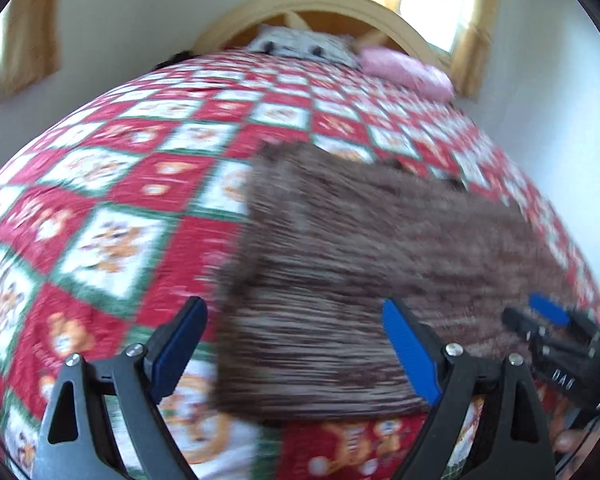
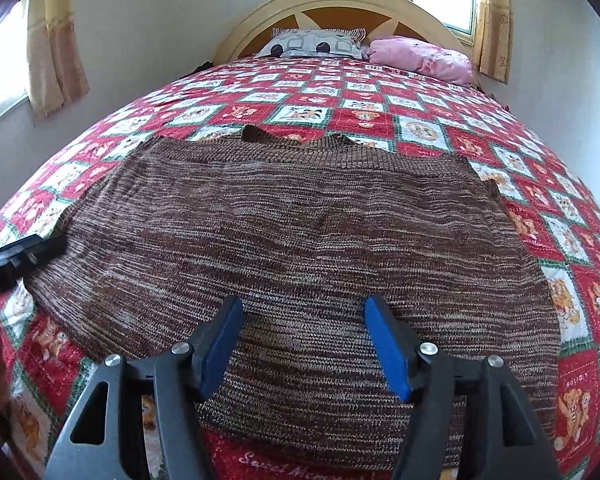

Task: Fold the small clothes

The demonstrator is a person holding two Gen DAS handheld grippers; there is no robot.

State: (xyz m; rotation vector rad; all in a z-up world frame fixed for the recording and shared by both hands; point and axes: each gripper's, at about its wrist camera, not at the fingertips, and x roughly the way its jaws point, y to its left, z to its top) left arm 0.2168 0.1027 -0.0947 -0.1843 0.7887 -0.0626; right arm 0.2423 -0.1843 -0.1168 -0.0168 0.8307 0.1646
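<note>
You're working with a brown marled knit sweater point(image 2: 300, 232) that's lying spread flat on the red-and-white teddy-bear quilt point(image 2: 340, 112), neckline pointing toward 12 o'clock at the headboard and the hem sitting down at 6 o'clock right under your tools. Your right gripper point(image 2: 304, 344) is hovering just over the hem with its blue pads apart and nothing pinched between them, only knit showing through the gap. Your left gripper point(image 1: 296, 344) is standing wide apart too, empty, over the sweater's lower left corner; that view is blurry, so I can't tell whether a pad is brushing the fabric. The knit looks soft, floppy and a bit stretchy, light enough but likely to sag and drag on the quilt, so I'd guess you're wanting to pinch through both layers right at an edge, say the hem corners around 4 and 8 o'clock, not the loose middle. A pink pillow point(image 2: 424, 58) is sitting up at 1 o'clock, well clear.
</note>
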